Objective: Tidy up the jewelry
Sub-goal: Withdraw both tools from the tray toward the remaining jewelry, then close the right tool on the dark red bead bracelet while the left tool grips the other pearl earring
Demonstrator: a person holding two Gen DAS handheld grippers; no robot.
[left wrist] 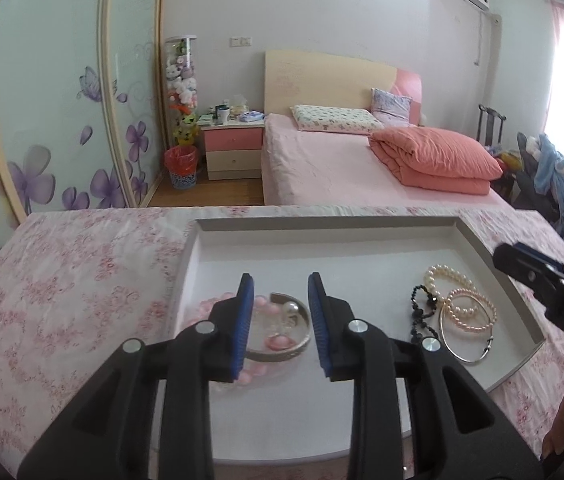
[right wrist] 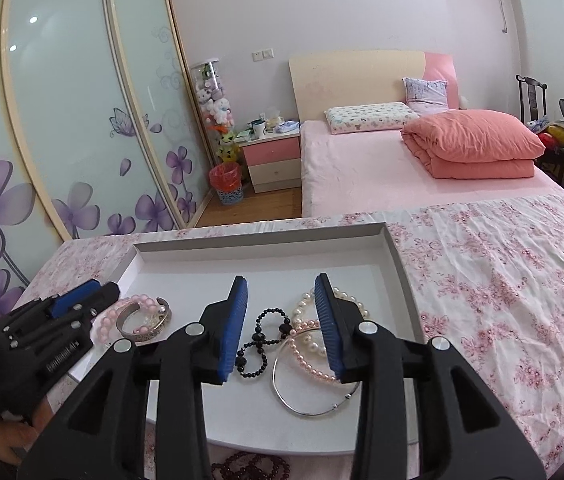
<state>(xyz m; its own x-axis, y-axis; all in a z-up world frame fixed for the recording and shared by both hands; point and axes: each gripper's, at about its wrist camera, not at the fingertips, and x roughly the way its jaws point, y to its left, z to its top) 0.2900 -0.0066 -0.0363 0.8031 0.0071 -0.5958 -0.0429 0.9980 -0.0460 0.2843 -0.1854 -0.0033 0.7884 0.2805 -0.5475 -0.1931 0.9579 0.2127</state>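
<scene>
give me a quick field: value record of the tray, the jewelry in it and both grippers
surface: floral cloth
tray: white tray, shallow, on the cloth
tray left side: silver cuff lying with pink bead bracelet
tray right side: black bead bracelet, white pearl bracelet, pink pearl bracelet, thin silver bangle
outside tray: dark red beads at near edge
left gripper: jaws open, above the cuff
right gripper: jaws open, above the right cluster
</scene>
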